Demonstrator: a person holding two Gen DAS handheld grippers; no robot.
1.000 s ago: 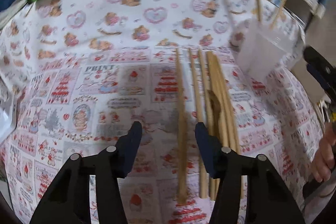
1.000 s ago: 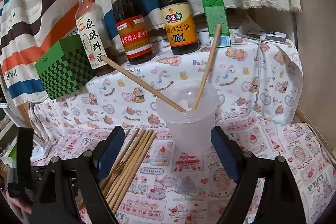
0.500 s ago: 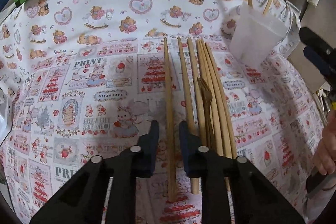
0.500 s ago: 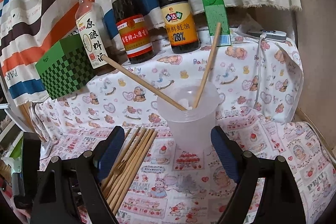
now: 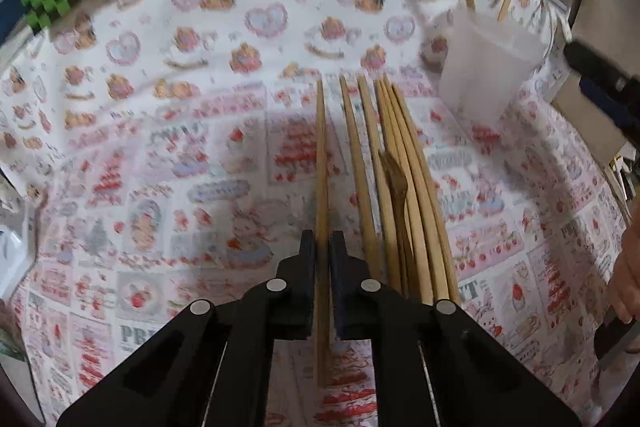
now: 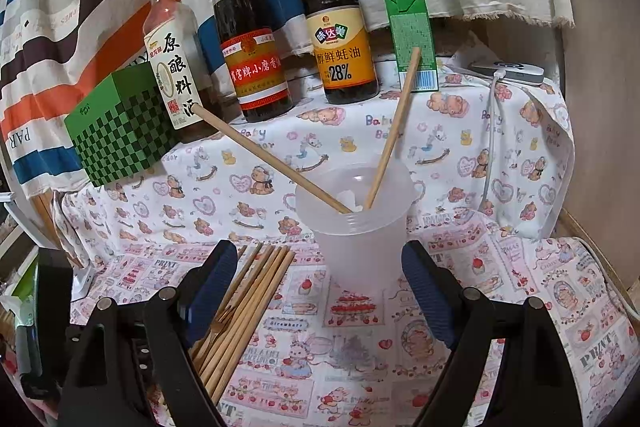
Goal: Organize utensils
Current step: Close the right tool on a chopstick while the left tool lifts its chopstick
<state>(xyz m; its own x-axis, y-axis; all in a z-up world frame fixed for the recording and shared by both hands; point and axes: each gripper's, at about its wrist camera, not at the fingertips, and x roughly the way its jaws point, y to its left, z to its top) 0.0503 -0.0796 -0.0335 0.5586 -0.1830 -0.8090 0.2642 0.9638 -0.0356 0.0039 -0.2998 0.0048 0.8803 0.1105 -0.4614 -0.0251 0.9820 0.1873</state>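
Several wooden chopsticks [image 5: 394, 163] and a small wooden fork [image 5: 396, 183] lie side by side on the patterned cloth. My left gripper [image 5: 322, 241] is shut on the leftmost chopstick [image 5: 321, 147], set apart from the rest. A translucent plastic cup [image 5: 486, 75] stands to the right with two chopsticks leaning in it. In the right wrist view my right gripper [image 6: 316, 265] is open and empty, jaws on either side of the cup [image 6: 360, 239], short of it. The two chopsticks in the cup [image 6: 394, 127] lean apart. The loose chopsticks [image 6: 248, 303] lie at lower left.
Three sauce bottles [image 6: 248, 39], a green drink carton [image 6: 412, 39] and a green checkered box [image 6: 120, 131] stand along the back against a striped cloth. A white device with a cable [image 6: 508, 71] lies at the back right. The table edge drops off at the right.
My left gripper moved forward and closed from wide open onto the leftmost chopstick. My right gripper has stayed open in front of the cup.
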